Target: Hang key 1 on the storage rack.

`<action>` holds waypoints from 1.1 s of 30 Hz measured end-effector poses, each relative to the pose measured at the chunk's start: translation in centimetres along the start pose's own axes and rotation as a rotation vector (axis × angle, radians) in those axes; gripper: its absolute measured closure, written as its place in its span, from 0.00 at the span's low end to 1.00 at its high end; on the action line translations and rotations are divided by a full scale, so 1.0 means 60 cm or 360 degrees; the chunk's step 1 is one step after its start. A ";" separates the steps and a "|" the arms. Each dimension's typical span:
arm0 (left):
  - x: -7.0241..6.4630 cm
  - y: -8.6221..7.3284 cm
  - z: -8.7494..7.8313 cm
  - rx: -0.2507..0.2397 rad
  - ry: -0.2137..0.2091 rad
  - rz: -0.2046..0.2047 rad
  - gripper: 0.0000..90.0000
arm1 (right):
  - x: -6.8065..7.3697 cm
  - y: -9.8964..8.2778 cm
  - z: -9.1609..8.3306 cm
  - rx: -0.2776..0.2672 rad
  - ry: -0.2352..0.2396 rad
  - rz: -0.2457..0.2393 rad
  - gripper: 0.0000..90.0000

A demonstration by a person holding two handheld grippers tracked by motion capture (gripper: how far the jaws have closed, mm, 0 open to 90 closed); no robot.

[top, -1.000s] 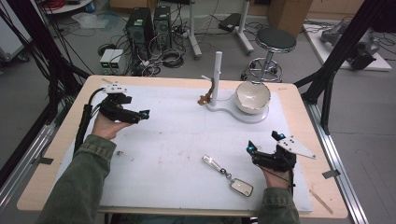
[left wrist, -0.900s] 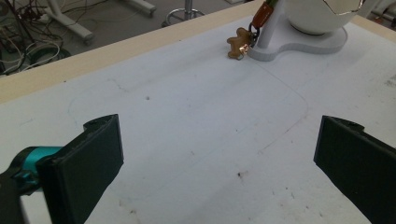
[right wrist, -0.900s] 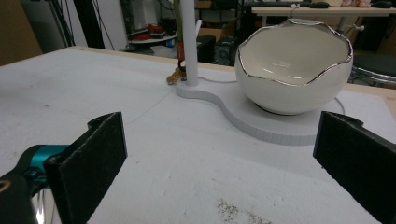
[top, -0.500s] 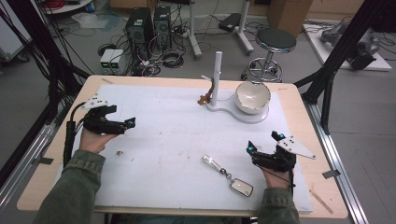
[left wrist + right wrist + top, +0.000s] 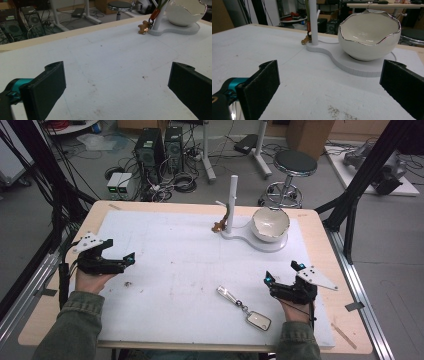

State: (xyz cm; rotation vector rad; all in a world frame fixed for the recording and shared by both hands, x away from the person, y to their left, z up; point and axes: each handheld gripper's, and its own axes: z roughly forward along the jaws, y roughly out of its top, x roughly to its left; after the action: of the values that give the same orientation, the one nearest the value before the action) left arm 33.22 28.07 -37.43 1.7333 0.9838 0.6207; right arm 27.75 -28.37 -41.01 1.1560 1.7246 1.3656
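The white mat point(image 5: 165, 270) was seen bearing a keychain point(image 5: 243, 307) laid diagonally near the bowl stand point(image 5: 252, 237), its tag end farthest away. Both the right gripper point(image 5: 282, 281) beside it and the left gripper point(image 5: 119, 256) were held with jaws apart.

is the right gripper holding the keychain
No, the right gripper is open and empty, and the keychain lies on the mat apart from it.
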 end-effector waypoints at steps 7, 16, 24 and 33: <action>0.000 -0.012 -0.019 -0.0047 0.0018 -0.0014 0.02 | 0.000 0.000 0.000 -0.0001 -0.0003 -0.0004 0.02; 0.002 -0.042 -0.038 -0.0066 0.0050 -0.0012 0.02 | 0.001 0.000 -0.001 0.0003 -0.0011 0.0005 0.02; 0.002 -0.071 -0.054 -0.0088 0.0091 -0.0030 0.02 | 0.000 0.000 -0.001 0.0008 -0.0006 0.0001 0.02; 0.006 -0.080 -0.058 -0.0086 0.0098 -0.0049 0.02 | 0.001 0.005 -0.002 0.0030 0.0044 0.0021 0.02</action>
State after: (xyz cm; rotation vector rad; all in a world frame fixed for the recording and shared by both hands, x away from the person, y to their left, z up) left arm 29.13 30.94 -40.68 1.6571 1.0250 0.6783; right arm 27.71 -28.35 -40.66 1.1657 1.7559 1.3817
